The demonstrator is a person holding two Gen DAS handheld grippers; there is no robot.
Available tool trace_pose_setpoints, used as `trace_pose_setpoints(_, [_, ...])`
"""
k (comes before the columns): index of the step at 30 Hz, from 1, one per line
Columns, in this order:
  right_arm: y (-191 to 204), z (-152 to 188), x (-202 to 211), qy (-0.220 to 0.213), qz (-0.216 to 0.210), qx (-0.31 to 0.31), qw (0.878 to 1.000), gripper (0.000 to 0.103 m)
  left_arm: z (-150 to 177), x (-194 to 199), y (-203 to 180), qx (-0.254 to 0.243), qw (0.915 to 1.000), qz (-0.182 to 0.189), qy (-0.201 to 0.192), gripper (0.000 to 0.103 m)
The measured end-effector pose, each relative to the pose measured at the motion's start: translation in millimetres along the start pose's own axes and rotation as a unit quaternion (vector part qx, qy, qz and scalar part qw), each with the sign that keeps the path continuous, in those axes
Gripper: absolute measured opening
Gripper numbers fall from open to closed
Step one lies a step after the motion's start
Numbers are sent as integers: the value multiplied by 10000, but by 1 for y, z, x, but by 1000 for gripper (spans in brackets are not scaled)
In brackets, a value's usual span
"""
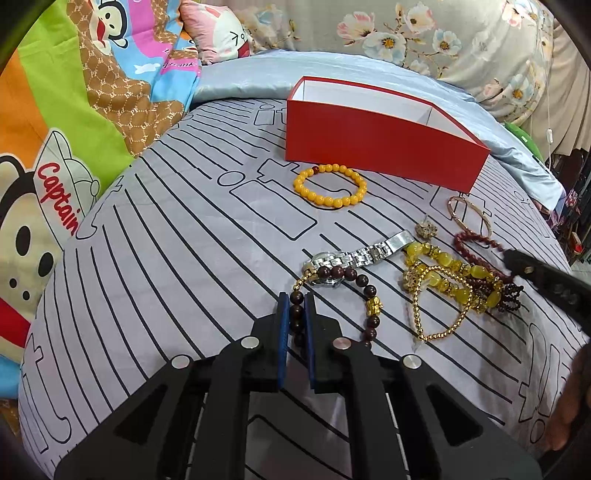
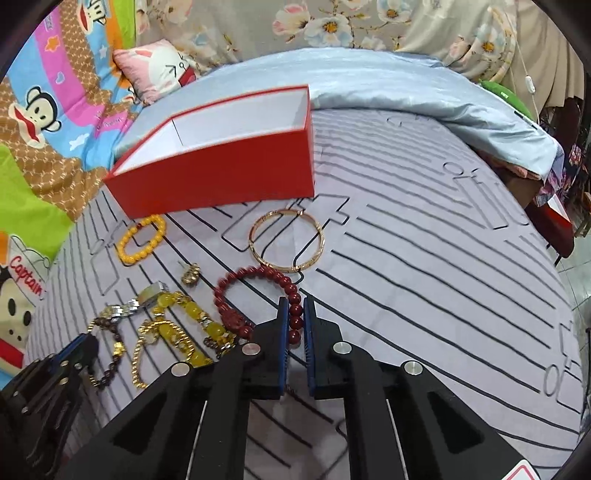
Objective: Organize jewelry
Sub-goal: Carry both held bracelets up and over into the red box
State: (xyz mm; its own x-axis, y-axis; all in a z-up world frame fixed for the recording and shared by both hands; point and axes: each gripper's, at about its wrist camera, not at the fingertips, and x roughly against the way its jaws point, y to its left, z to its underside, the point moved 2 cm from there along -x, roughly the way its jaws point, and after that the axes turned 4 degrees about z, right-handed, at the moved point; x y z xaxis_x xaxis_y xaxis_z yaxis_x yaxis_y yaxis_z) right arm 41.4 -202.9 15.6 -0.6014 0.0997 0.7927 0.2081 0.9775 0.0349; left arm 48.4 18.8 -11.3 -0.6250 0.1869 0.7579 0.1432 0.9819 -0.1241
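My left gripper [image 1: 295, 301] is shut on a dark brown bead bracelet [image 1: 354, 280] that lies partly over a silver watch [image 1: 354, 256]. My right gripper [image 2: 295, 306] is shut on a red bead bracelet [image 2: 258, 275]. An open red box [image 1: 380, 142] with a white inside stands behind the jewelry; it also shows in the right wrist view [image 2: 221, 177]. A yellow bead bracelet [image 1: 330, 185], a rose-gold bangle [image 2: 287, 240], a small gold earring [image 2: 191, 275] and a tangle of yellow stone and gold chain bracelets [image 1: 439, 280] lie on the bedsheet.
The grey sheet with black line print [image 1: 166, 258] covers the bed. A light blue blanket [image 2: 406, 85], a floral quilt [image 1: 424, 33] and cartoon-print bedding [image 1: 55, 129] lie around it. The bed's edge falls away at the right [image 2: 565, 258].
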Motion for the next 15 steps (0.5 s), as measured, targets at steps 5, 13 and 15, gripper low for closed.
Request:
trace_pose_setpoints(5, [-7,-7,34,-198,-216,-65,9995,7,-2,7,-1,152,9997,114,137,8])
trace_pose_setpoints(13, [-10,-27,72,-476,-509,-113,9975,7,-34,43,-14,45,9993,344,-135,8])
trace_pose_setpoints(15, [-9,-35,77,-528,-604,-109,9967,7,-46,48,-18,19,9990,392,-195,8])
